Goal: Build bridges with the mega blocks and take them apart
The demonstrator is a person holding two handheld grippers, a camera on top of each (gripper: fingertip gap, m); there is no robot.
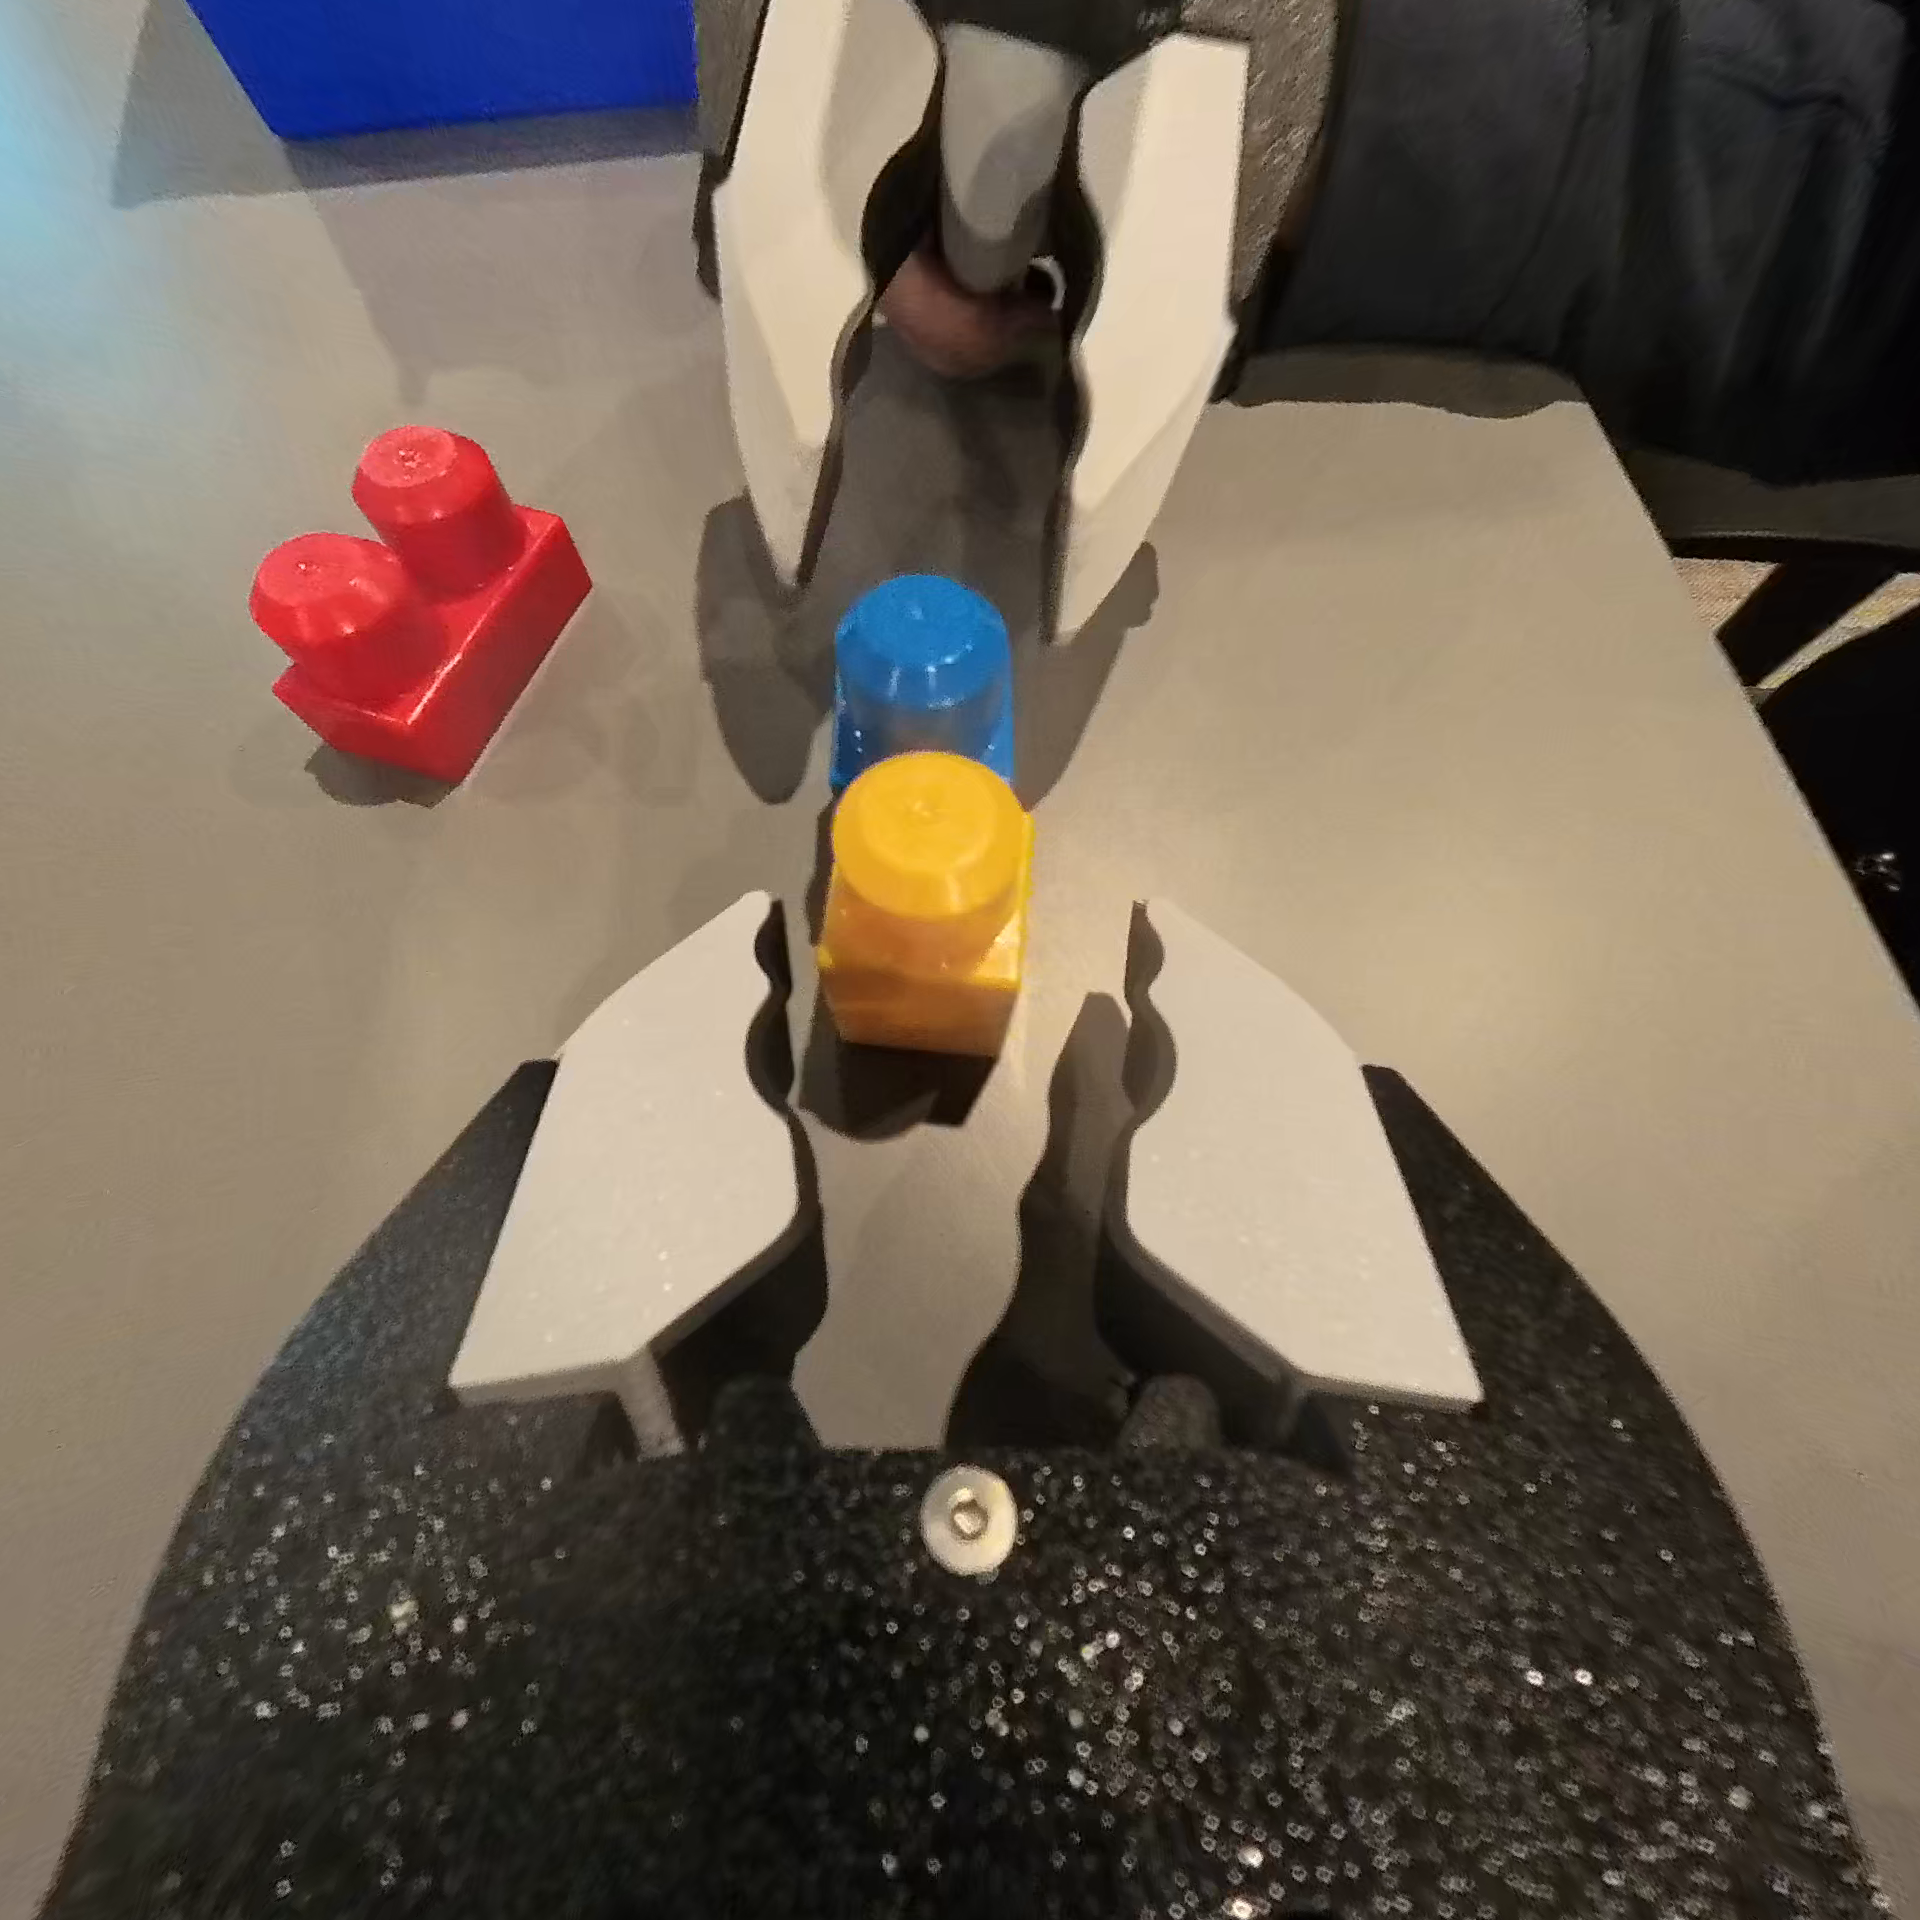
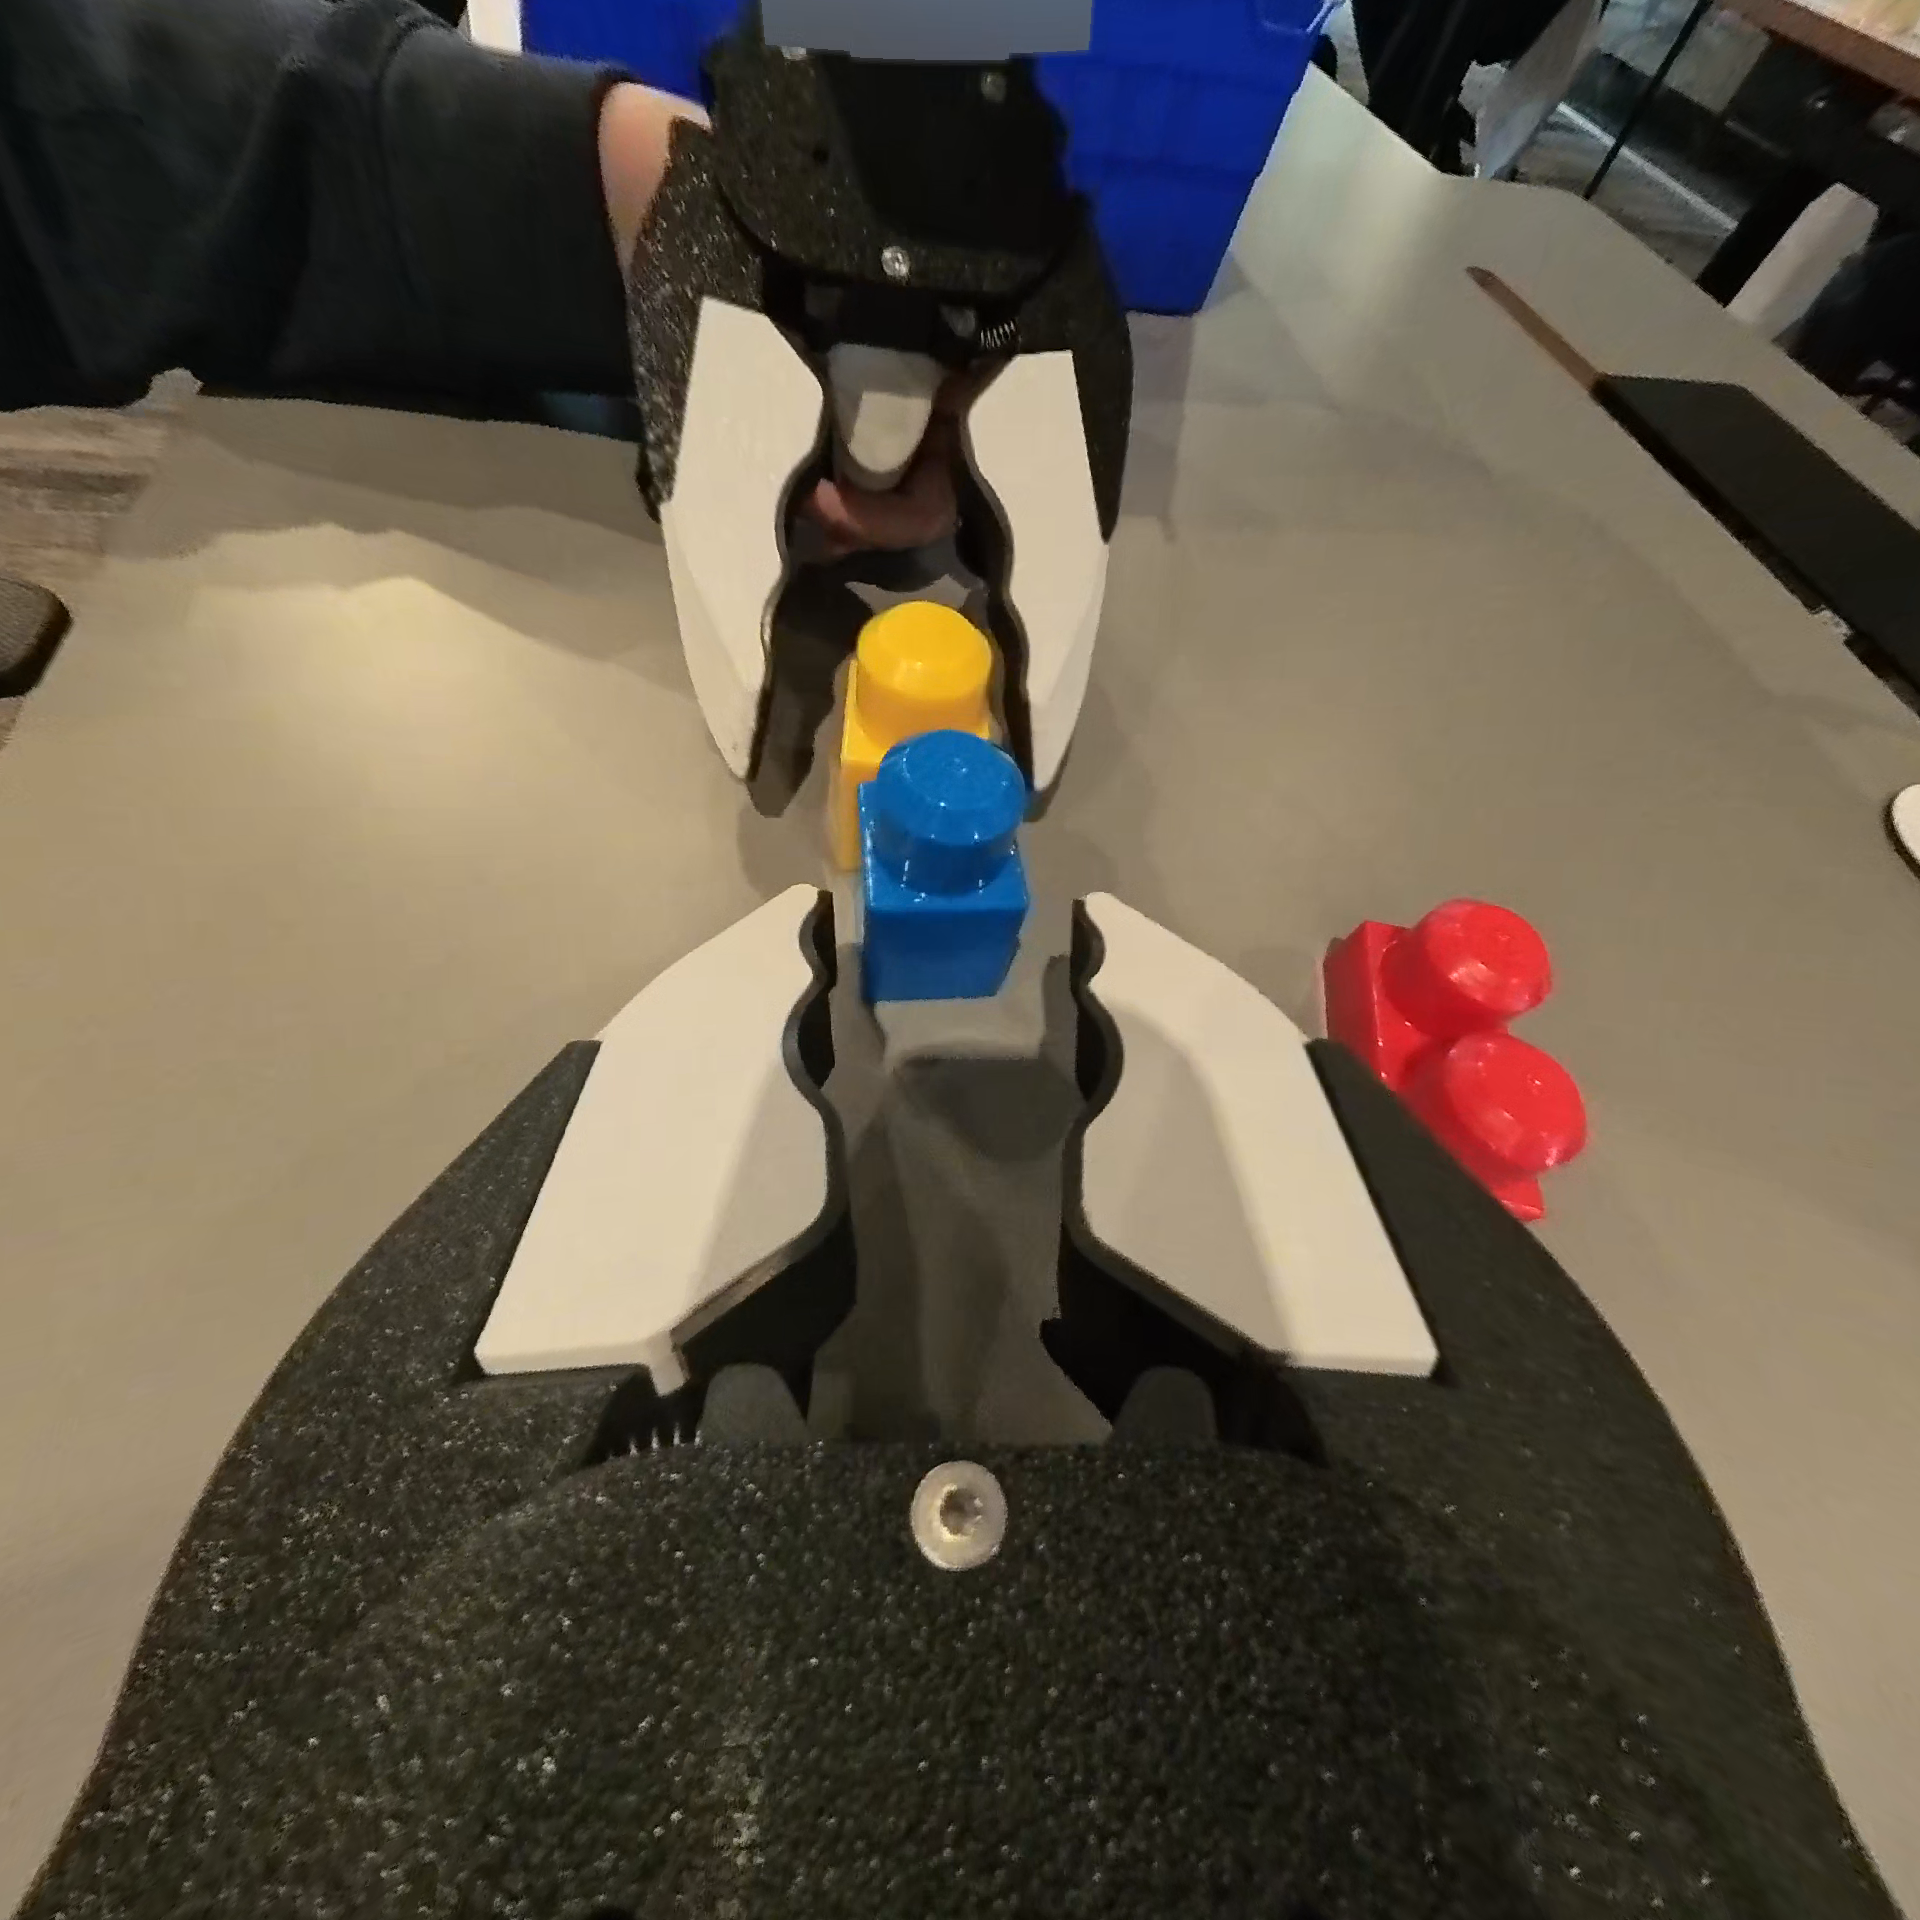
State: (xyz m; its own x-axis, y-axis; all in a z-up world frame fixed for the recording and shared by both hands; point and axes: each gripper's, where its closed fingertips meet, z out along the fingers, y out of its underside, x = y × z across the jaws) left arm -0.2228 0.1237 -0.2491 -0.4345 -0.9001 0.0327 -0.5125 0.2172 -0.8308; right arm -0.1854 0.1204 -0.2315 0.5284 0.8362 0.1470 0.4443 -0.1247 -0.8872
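Left gripper [image 1: 951, 914]: nearest the left wrist camera, black speckled body with pale grey fingers spread wide; released, gripping nothing.
Yellow block [image 1: 925, 904]: single-stud, standing upright on the table between the left gripper's fingertips; table shows on both sides of it, so neither pad presses on it.
Right gripper [image 2: 951, 914]: facing the left one from the far side of the two blocks, same build, fingers parted; released as well.
Blue block [image 2: 940, 894]: single-stud, upright between the right gripper's fingertips, with daylight on both sides; it stands just beside the yellow block, the two in a row between the opposed grippers. Whether they touch I cannot tell.
Red block [image 1: 416, 597]: two studs, lying alone on the table, well apart from the pair, on the left gripper's left.
Table [image 1: 1403, 727]: plain grey top.
Blue bin [image 2: 1164, 156]: at the table's far edge, behind the left gripper in the right wrist view.
Person: dark sleeves [image 2: 260, 208] behind each gripper.
Writing: no brand, label or lettering readable on any block or tool.
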